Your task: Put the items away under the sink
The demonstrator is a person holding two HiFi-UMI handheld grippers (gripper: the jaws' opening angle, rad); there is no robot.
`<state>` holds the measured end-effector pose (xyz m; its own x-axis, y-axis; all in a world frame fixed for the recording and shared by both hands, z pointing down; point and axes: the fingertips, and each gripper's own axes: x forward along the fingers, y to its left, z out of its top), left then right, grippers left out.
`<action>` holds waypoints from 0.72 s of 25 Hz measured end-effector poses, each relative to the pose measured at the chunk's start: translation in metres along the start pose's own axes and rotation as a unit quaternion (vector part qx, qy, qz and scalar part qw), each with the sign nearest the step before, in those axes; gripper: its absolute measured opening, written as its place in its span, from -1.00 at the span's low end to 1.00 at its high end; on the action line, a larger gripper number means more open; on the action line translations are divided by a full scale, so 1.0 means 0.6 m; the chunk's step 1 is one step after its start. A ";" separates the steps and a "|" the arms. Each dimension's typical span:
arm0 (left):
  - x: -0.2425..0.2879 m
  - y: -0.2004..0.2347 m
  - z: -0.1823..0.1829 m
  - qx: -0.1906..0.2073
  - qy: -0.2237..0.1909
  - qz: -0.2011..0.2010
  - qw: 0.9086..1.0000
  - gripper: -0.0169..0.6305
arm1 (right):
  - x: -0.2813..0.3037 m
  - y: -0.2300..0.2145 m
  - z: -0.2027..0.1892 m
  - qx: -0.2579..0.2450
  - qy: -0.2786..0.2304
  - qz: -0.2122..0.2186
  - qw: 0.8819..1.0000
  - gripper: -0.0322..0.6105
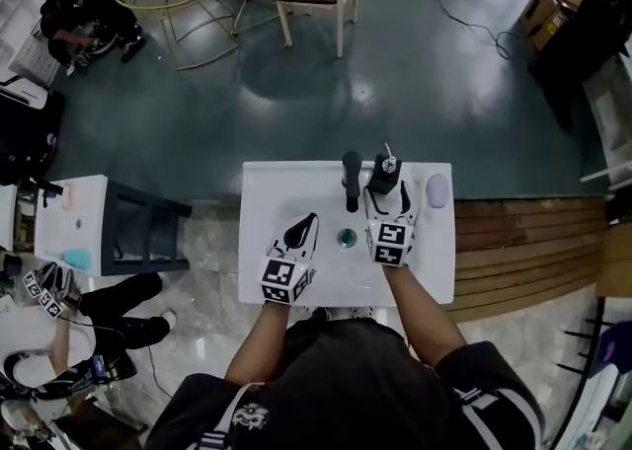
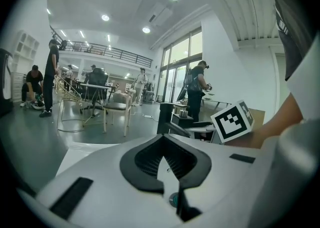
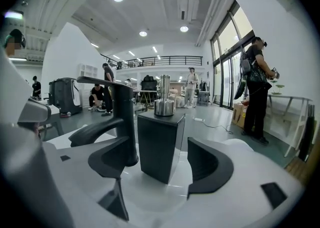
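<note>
Straddling dispenser (image 3: 157,142), right gripper (image 3: 161,164) gapes (unclear overhead).

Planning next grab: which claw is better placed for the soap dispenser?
Likely right. The right claw is open with the soap dispenser between its jaws; the left claw is shut, off to the side.

Lab hall: mezzanine (image 2: 100,48), freestanding sink (image 1: 262,191)

One black faucet (image 1: 351,180), one dark soap dispenser (image 1: 383,176), one white oval object (image 1: 436,190), one white sink (image 1: 267,191).
</note>
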<state>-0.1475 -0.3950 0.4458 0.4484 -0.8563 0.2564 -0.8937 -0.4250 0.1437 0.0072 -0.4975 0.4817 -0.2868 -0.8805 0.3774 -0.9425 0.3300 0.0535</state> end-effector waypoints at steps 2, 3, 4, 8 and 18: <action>0.001 0.002 -0.003 0.000 0.001 0.001 1.000 -0.93 | 0.011 -0.003 -0.002 0.000 0.001 -0.003 1.000 0.21; 0.002 0.003 -0.003 0.000 0.002 0.002 1.000 -0.93 | 0.016 -0.004 -0.003 -0.001 0.002 -0.003 1.000 0.21; 0.002 0.005 -0.003 0.000 0.002 0.002 1.000 -0.93 | 0.020 -0.004 -0.002 -0.003 0.002 -0.003 1.000 0.21; 0.006 0.006 -0.004 0.000 0.007 0.001 1.000 -0.93 | 0.035 -0.003 0.009 0.001 0.004 -0.003 1.000 0.24; 0.002 0.007 -0.017 0.000 0.016 -0.004 1.000 -0.93 | 0.074 -0.008 -0.001 -0.009 -0.002 0.012 1.000 0.39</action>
<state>-0.1507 -0.3946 0.4566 0.4563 -0.8428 0.2853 -0.8898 -0.4321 0.1468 -0.0011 -0.5380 0.4987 -0.3096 -0.8736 0.3755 -0.9320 0.3570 0.0620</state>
